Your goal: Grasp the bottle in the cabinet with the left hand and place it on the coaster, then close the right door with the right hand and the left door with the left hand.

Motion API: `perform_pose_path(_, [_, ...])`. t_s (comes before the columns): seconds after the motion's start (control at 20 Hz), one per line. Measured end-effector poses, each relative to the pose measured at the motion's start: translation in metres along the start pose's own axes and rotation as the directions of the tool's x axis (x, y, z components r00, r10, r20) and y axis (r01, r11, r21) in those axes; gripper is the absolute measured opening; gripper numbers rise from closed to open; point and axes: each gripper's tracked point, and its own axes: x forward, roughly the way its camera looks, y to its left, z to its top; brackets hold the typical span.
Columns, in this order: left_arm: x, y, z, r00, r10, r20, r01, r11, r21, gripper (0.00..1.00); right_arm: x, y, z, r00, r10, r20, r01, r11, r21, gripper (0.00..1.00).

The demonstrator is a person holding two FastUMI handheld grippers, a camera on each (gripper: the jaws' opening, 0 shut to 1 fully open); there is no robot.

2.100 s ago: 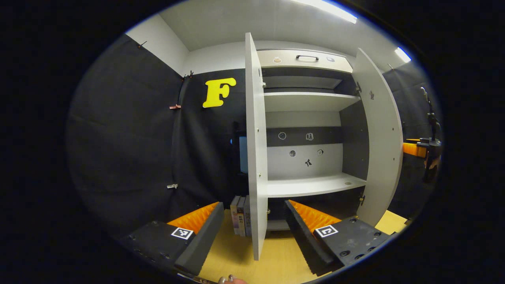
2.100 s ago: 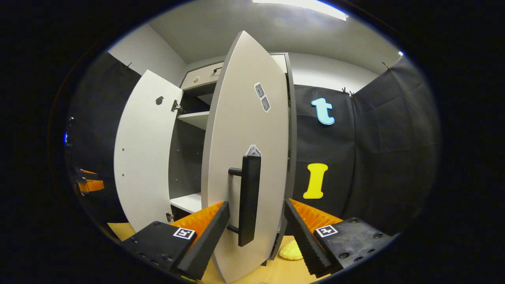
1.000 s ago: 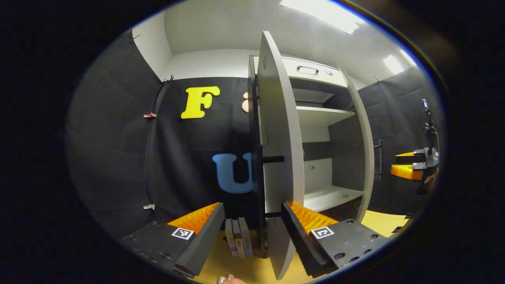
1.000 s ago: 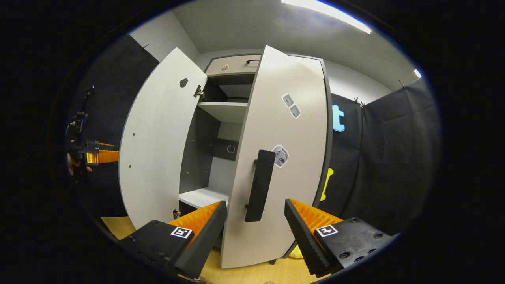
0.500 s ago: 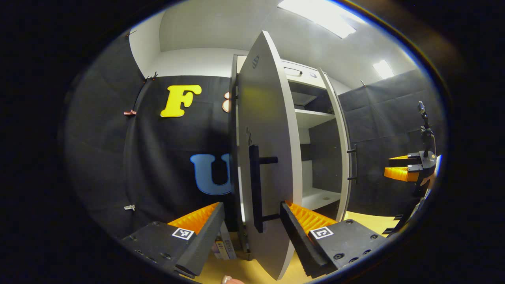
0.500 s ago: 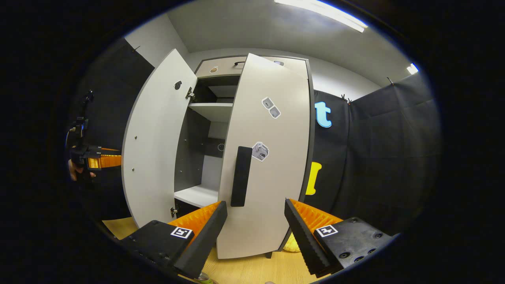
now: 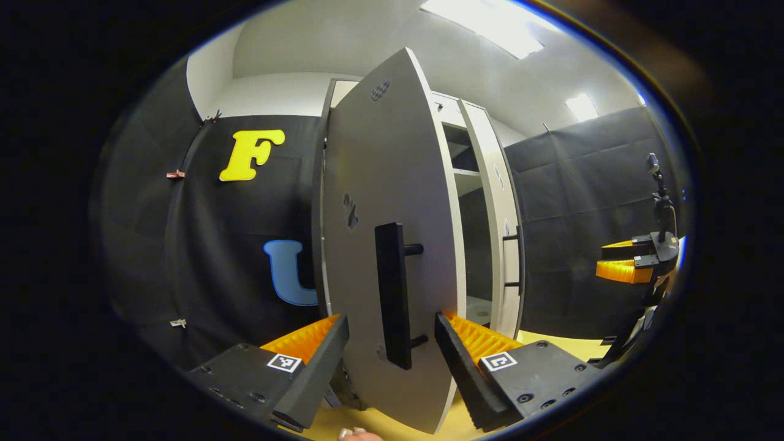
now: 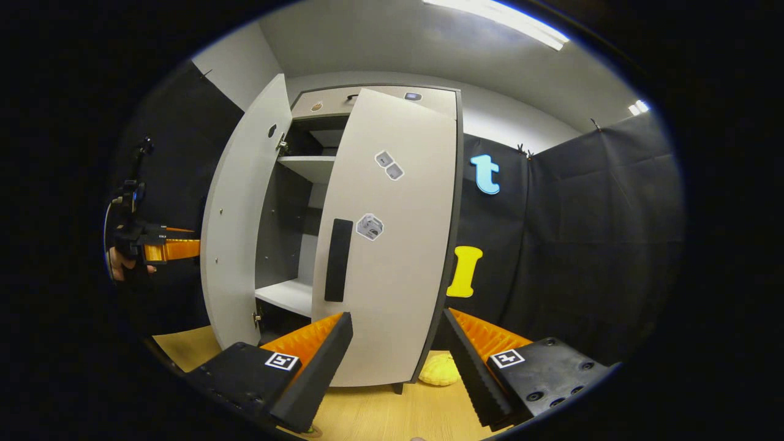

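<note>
The cabinet (image 8: 373,101) stands tall at 12 o'clock in the right gripper view, its long axis straight up, front facing the person. The shelves showing through the gap carry no bottle. I cannot tell where the bottle stands, so my read is we are on the door-closing steps.

The right door (image 8: 386,245) is nearly home, its face turned out toward the right gripper (image 8: 395,355), only a narrow opening left on its free edge. That gripper hangs off the panel with jaws spread wide and nothing between them, so I judge its push is about finished.

Over to the left gripper view: the left door (image 7: 386,245) swings at a slant, partway shut, long axis vertical, hinge edge at 9 o'clock and free edge angled toward the camera. The left gripper (image 7: 389,361) has its jaws apart, straddling the door's lower part. The right-side finger (image 7: 465,343) sits just beside the free edge, though I cannot tell whether it touches. That placement makes sense for shoving the panel round.

The left handle (image 7: 392,294) is a vertical bar, between the spread fingers as seen from here, ungripped. The right handle (image 8: 338,260) runs upright too, at 11 o'clock from the right gripper.

On the bench (image 8: 380,410), a small yellow thing (image 8: 438,370) lies by the cabinet's foot at 6 o'clock.
</note>
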Motion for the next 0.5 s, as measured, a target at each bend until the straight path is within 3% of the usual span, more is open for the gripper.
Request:
perform_pose_path(0.15, [0.015, -0.021, -0.002, 1.0, -0.02, -0.008, 0.02, 1.0, 0.013, 0.92, -0.002, -0.013, 0.0, 1.0, -0.02, 0.0, 0.02, 1.0, -0.019, 0.97])
perform_pose_path(0.35, [0.024, -0.06, -0.01, 0.995, -0.1, -0.023, 0.1, 0.995, -0.015, 0.93, -0.006, -0.02, -0.007, 1.0, -0.013, -0.022, 0.013, 1.0, -0.015, 0.97])
perform_pose_path(0.45, [0.021, -0.068, -0.018, 0.994, -0.102, -0.05, 0.102, 0.995, -0.012, 0.99, -0.008, -0.025, -0.006, 1.0, -0.014, -0.023, 0.014, 1.0, -0.017, 0.97])
perform_pose_path(0.5, [0.02, -0.071, -0.021, 0.993, -0.105, -0.056, 0.104, 0.994, -0.011, 0.96, -0.009, -0.027, -0.004, 1.0, -0.015, -0.017, 0.014, 1.0, -0.01, 0.97])
